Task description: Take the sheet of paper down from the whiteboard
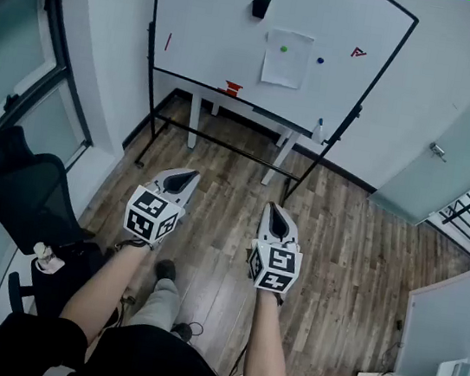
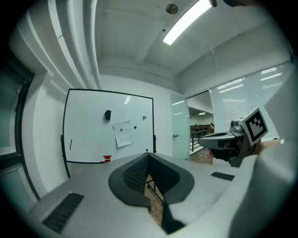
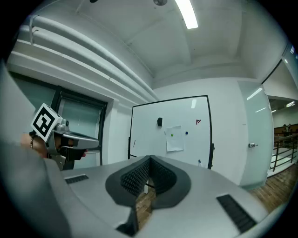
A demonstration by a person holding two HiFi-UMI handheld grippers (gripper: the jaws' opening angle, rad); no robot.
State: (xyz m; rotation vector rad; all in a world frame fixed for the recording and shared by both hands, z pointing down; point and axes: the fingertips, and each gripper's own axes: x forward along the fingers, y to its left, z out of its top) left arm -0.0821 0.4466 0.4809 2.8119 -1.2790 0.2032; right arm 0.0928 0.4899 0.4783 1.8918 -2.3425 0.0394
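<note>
The sheet of paper (image 1: 287, 58) hung on the whiteboard (image 1: 215, 31), right of the board's middle, in the upper centre of the head view. It was plain white, taller than wide and a little askew, with a small green magnet (image 1: 284, 49) on it near its top edge. A blue magnet (image 1: 320, 61) sat on the board just right of the sheet, apart from it. A black eraser (image 1: 260, 6) clung above and to the left, a small red triangle mark (image 1: 358, 52) lay further right, and a short red stroke (image 1: 168, 41) marked the board's left side. A red object (image 1: 232, 89) rested on the board's lower rail.

The board stood on a black frame against a white wall, with white table legs (image 1: 194, 120) showing beneath it. The floor (image 1: 358, 245) was brown wood planking. A black office chair (image 1: 17, 185) stood at the left of the frame beside a dark-framed window (image 1: 9, 61), and a frosted glass door (image 1: 449, 162) filled the right. A long ceiling light (image 2: 186, 21) glowed overhead.

Both grippers were well away from the board, in the lower middle of the head view. The left gripper (image 1: 192, 173) had its jaws closed together with nothing between them. The right gripper (image 1: 276, 208) was likewise closed and empty.
</note>
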